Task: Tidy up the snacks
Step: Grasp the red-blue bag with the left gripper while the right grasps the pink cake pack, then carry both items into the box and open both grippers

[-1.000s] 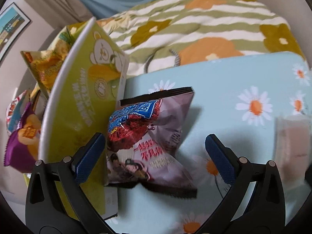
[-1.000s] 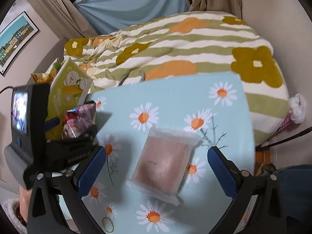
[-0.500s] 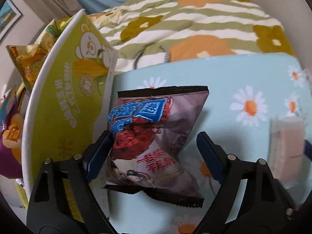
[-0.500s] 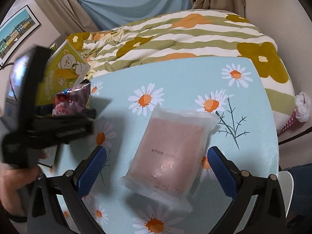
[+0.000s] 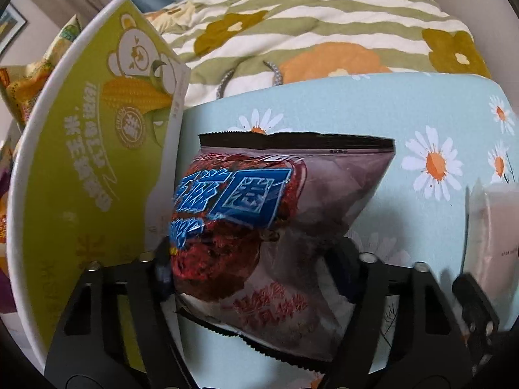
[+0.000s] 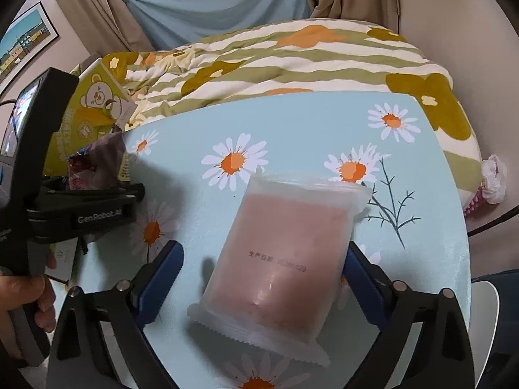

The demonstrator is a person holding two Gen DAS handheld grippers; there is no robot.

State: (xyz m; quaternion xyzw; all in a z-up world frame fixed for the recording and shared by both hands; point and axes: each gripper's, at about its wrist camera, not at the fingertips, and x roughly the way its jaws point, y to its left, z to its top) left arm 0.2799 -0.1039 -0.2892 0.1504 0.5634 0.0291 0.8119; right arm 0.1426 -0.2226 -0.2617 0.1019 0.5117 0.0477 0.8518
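A purple and red snack bag (image 5: 275, 227) with blue lettering stands on the daisy-print table, leaning by a green carton (image 5: 97, 168) with a bear and corn print. My left gripper (image 5: 256, 265) has its jaws pressed on the bag's two sides. The bag also shows in the right wrist view (image 6: 97, 162). A pink snack in a frosted wrapper (image 6: 282, 256) lies flat on the table. My right gripper (image 6: 259, 278) is open, a finger on each side of the packet, close to its edges.
The green carton (image 6: 87, 120) holds other snack bags (image 5: 22, 97) at its far left. A striped flowered quilt (image 6: 275, 61) lies behind the light blue table (image 6: 308, 123). A white chair edge (image 6: 489, 317) sits at the right.
My left gripper has closed in on the purple bag and now squeezes it. My right gripper has come down and forward so the pink packet lies between its fingers.
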